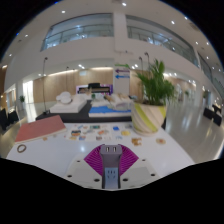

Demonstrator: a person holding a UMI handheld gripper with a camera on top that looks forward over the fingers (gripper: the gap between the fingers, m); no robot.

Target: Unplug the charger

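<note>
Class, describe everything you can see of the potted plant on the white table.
The potted plant stands upright on the white table, beyond and to the right of the gripper. Its long green leaves fan up and outward from a rounded, pale yellow pot, smooth like glazed ceramic or plastic. The pot rests on the tabletop; small round items lie near its base, none clearly touching it. The gripper's fingers are well short of it.

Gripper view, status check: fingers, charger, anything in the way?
Gripper fingers close together, nothing visibly held. No charger identifiable from here. White table ahead with small scattered items, potted plant beyond to one side. Path ahead looks open.
</note>
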